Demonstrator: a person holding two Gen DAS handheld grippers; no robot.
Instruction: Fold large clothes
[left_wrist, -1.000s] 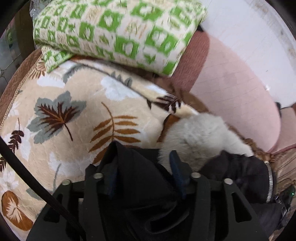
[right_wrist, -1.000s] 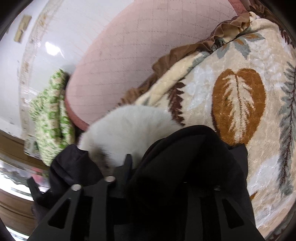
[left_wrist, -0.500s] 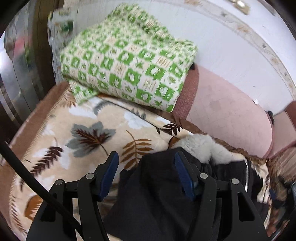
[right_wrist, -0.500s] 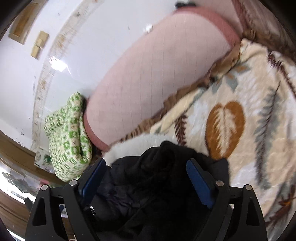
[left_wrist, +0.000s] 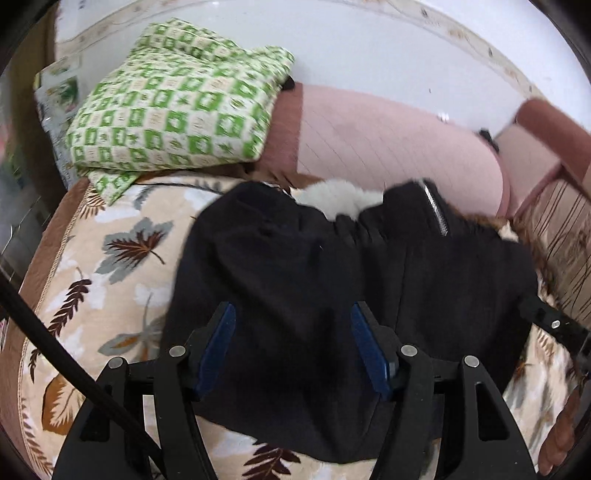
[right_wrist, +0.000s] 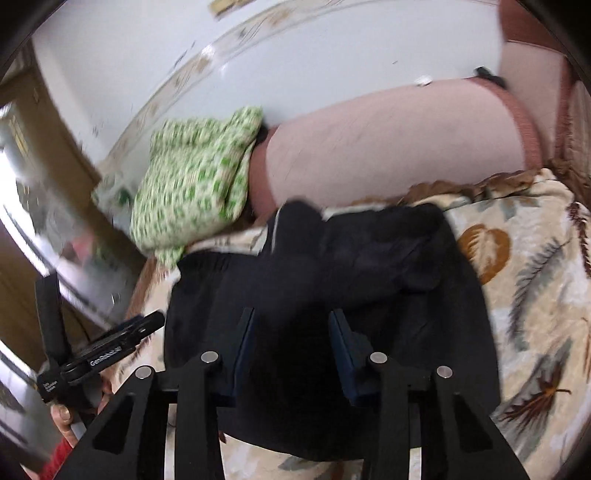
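My left gripper (left_wrist: 291, 319) has its jaws spread wide, nothing between the blue pads (left_wrist: 216, 347) but air, with the coat (left_wrist: 332, 266) lying below them. My right gripper (right_wrist: 291, 321) is the same: jaws apart, holding nothing, poised over the same dark cloth (right_wrist: 332, 266).

The coat is black and lies bunched on the bed, on top of the blanket (left_wrist: 110, 258), a cream one printed with brown and grey leaves. From the left view I see its white fur trim (left_wrist: 340, 197) at the far edge, towards the headboard (left_wrist: 388, 144), and a silver zip (left_wrist: 437, 210) running just right of the fur. The right view is blurred, and the fur does not show there; the coat fills the middle of the frame with the blanket (right_wrist: 524, 295) bare to its right.

A green-and-cream checked quilt (left_wrist: 177, 114), folded, sits at the head of the bed, left of the pink headboard and well apart from the coat. In the right view I can see my left gripper's body (right_wrist: 107, 347) at the left edge, beside the coat. In the left view, part of the right gripper (left_wrist: 554, 325) shows at the coat's right edge.
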